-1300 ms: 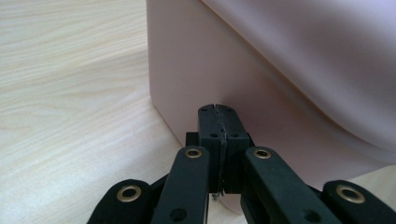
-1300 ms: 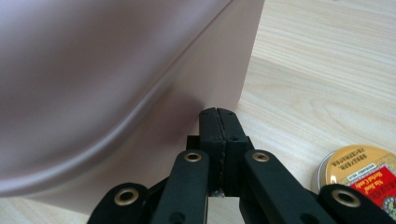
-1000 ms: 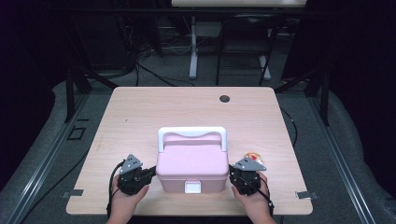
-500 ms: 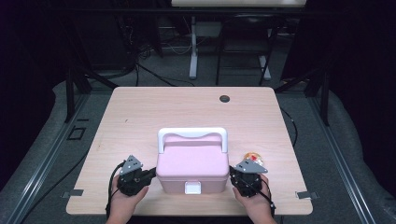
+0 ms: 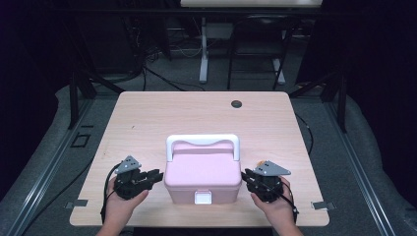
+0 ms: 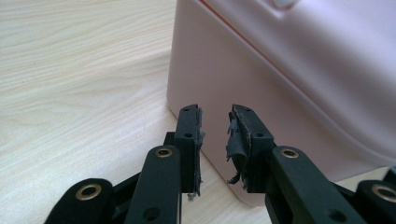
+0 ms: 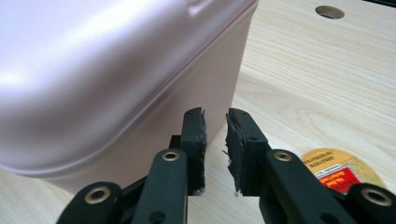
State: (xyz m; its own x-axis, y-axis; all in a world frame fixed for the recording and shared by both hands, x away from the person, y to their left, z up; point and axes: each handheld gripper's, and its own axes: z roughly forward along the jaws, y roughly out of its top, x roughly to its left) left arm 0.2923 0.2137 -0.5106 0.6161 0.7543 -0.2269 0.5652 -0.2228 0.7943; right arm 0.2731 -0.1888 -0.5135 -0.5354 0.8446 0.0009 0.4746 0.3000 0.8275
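I am looking down on a pale wooden table [image 5: 147,123] that stands on a grey floor, with dark equipment and cables behind it. The largest thing on it is a pink plastic box [image 5: 202,178] with a white carrying handle [image 5: 202,141] raised across its far edge and a small white latch [image 5: 202,197] on its near face. The box sits near my edge of the table, about midway between its left and right sides.

On each side of the box I have a hand with a black gripper. The left gripper [image 5: 155,176] lies just beside the box's left wall, jaws aimed at it. In the left gripper view those jaws have just been opening and now stand apart with a clear gap, released, nothing between them; the left gripper [image 6: 215,122] points at the box's lower corner, and I cannot tell whether the tips touch the wall.

The right gripper [image 5: 245,178] lies just beside the box's right wall. In the right gripper view its jaws have also just been opening; the gap is narrower but plain, and nothing is held in the right gripper [image 7: 215,125].

Smaller things: a round yellow and red sticker [image 7: 343,173] lies flat on the wood just beside the right gripper, and a small dark round hole [image 5: 236,103] sits near the table's far edge.
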